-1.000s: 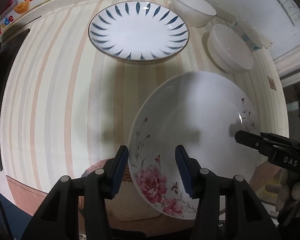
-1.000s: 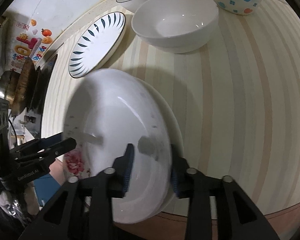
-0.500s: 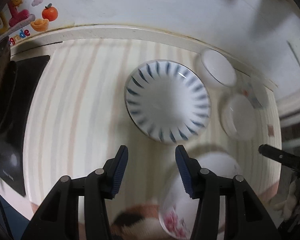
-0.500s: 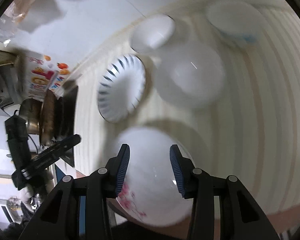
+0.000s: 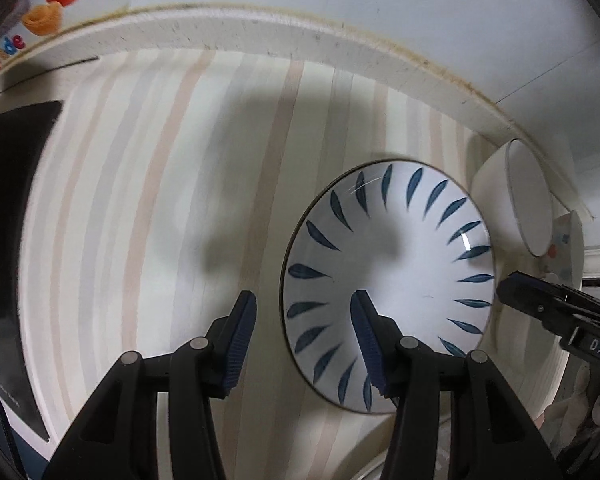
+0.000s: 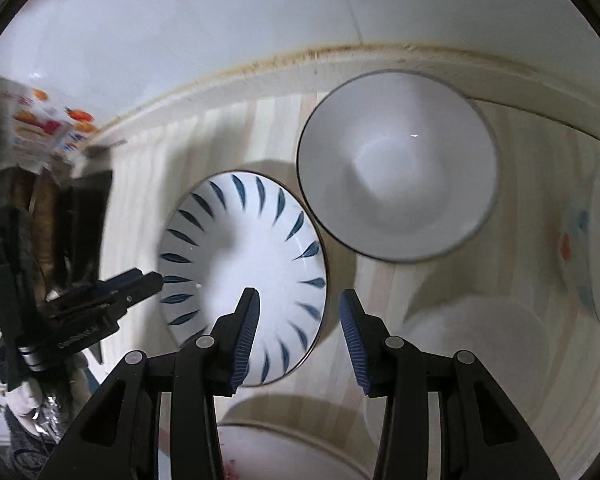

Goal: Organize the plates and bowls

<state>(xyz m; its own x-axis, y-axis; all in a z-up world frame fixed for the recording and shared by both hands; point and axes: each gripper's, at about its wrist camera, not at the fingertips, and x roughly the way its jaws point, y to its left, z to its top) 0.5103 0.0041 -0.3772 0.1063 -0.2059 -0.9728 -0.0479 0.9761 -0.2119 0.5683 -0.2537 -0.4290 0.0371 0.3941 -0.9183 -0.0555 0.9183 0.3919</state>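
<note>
Both claws over the blue-leaf plate point(image 5: 388, 284) now, nothing between the pads of either. Left claw point(image 5: 303, 338) parted and empty, straddling the plate's left rim, one finger over the striped desk point(image 5: 148, 208), the other over the plate's well. Looks like a line-up for pinching that rim. Right claw point(image 6: 298, 334) likewise released, spanning the plate's right edge in the lower middle of its own view; a two-sided lift seems to be the plan, sensible for a wide, shallow dish that would tip from one edge alone.

Plate lying flat on the desk, centre-right in the left view. Plain white bowl point(image 6: 396, 164) just beside it, upper right in the right view, rims very near, touching or not hard to call. Spotted bowl point(image 6: 592, 248) far right, blurred. Another white dish point(image 6: 472, 344) lower right, too smeared to read. Pink-flowered plate point(image 6: 260, 456) peeking in at the bottom edge, set near the front of the desk, probably the base for a stack.

Next, by the look of it: close on both rims evenly, then carry the blue-leaf plate toward the flowered one. Risk: clipping the white bowl on the way up.
</note>
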